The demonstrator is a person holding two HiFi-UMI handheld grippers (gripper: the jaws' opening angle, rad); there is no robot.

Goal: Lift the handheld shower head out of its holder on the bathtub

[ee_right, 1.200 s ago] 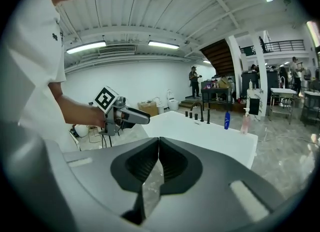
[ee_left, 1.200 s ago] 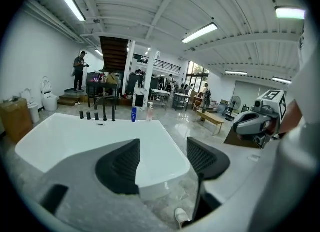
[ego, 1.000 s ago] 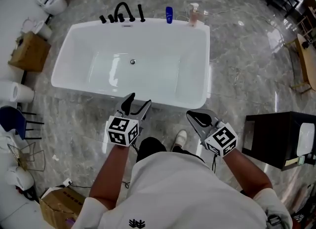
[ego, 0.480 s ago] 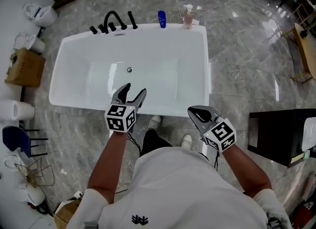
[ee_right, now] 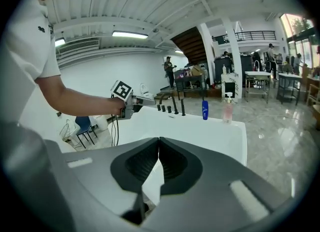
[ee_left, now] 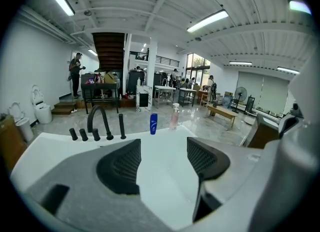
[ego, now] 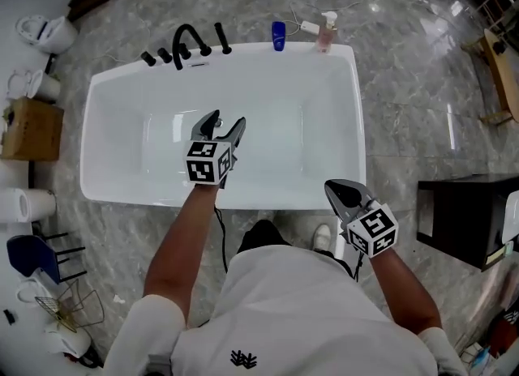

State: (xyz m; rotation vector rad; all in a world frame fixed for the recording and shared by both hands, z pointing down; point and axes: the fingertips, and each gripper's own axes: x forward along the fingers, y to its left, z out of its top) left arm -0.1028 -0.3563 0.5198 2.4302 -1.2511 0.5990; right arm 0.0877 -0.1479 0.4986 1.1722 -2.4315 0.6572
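Head view, left to right. Cardboard box (ego: pixel 32 127) sits on the marble floor at the left edge of the frame, well apart from the white bathtub (ego: pixel 130 196) that fills the middle.

Far rim of the tub, upper left of the frame:
- short black knobs (ego: pixel 165 55)
- black arched faucet (ego: pixel 185 40)
- handheld shower head (ego: pixel 220 38), a slim black stick standing upright in its holder on the rim, just beside the faucet

Farther right on the same rim stand a blue bottle (ego: pixel 278 35) and then a pink pump bottle (ego: pixel 327 32), near each other but not touching.

Left tongs (ego: pixel 225 121) are held out over the tub basin at the centre of the frame. They point toward the faucet end and are well apart from the shower head. In the left gripper view the jaws stand wide apart, with only bare white tub between them. The shower head shows above the left jaw, in its holder, with nothing touching it.

Right tongs (ego: pixel 339 190) are at the lower right, over the near rim of the tub close to its right corner. In the right gripper view the jaws are pressed together along their inner faces with nothing between them. That view also shows the left tongs held out over the tub on a bare forearm, with the faucet set, the shower head and both bottles lined up on the rim beyond.

Black cabinet (ego: pixel 462 216) stands on the floor at the right edge of the frame, apart from the tub.
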